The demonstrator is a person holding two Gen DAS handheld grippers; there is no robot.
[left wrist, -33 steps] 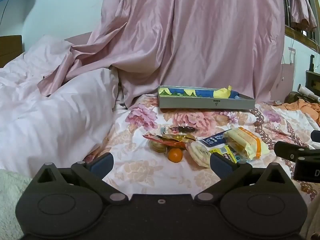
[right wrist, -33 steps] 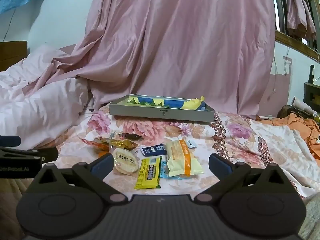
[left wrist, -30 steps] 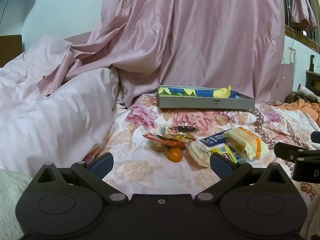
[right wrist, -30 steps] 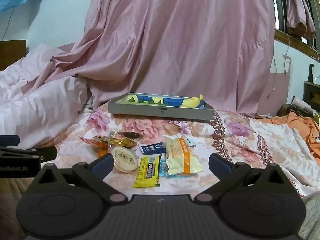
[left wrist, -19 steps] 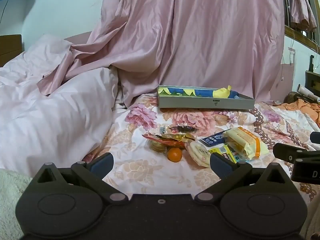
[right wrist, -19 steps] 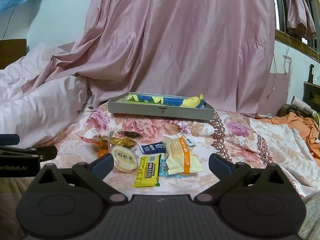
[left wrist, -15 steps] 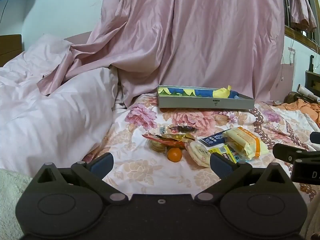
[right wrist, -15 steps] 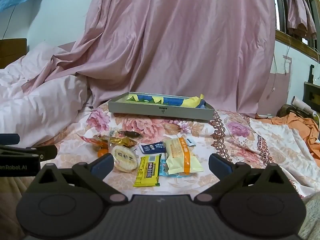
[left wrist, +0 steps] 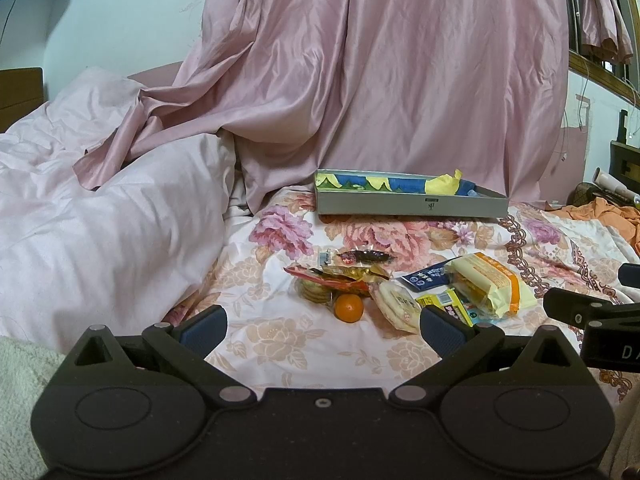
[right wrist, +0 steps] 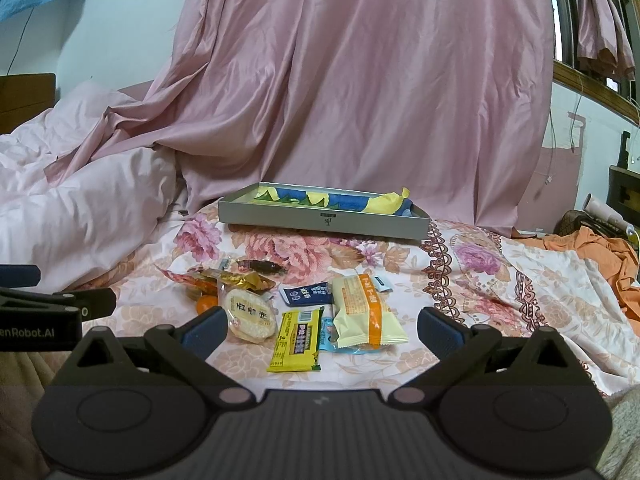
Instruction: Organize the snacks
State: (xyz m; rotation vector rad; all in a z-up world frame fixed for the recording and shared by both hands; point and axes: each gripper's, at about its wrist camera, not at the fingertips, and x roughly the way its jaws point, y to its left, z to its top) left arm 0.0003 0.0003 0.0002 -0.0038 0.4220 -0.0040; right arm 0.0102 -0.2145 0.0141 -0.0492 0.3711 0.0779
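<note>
Several snacks lie in a loose heap on the floral bedsheet (right wrist: 500,280): a small orange (left wrist: 349,307), a round white cracker pack (right wrist: 251,311), a yellow bar (right wrist: 298,340), a pale pack with an orange stripe (right wrist: 366,312), a dark blue sachet (right wrist: 306,294) and red-gold wrappers (left wrist: 340,276). Behind them rests a grey tray (right wrist: 324,221) lined in blue and yellow. My left gripper (left wrist: 320,326) hangs open just short of the orange. My right gripper (right wrist: 320,326) is open too, in front of the yellow bar. Neither holds anything.
A pink duvet (left wrist: 100,220) is bunched at the left and a pink curtain (right wrist: 360,80) hangs behind the tray. Orange cloth (right wrist: 600,248) lies at the far right. Each gripper shows at the edge of the other's view.
Barely anything differs; the right view has crept slightly nearer to the snacks, and both grippers stay open.
</note>
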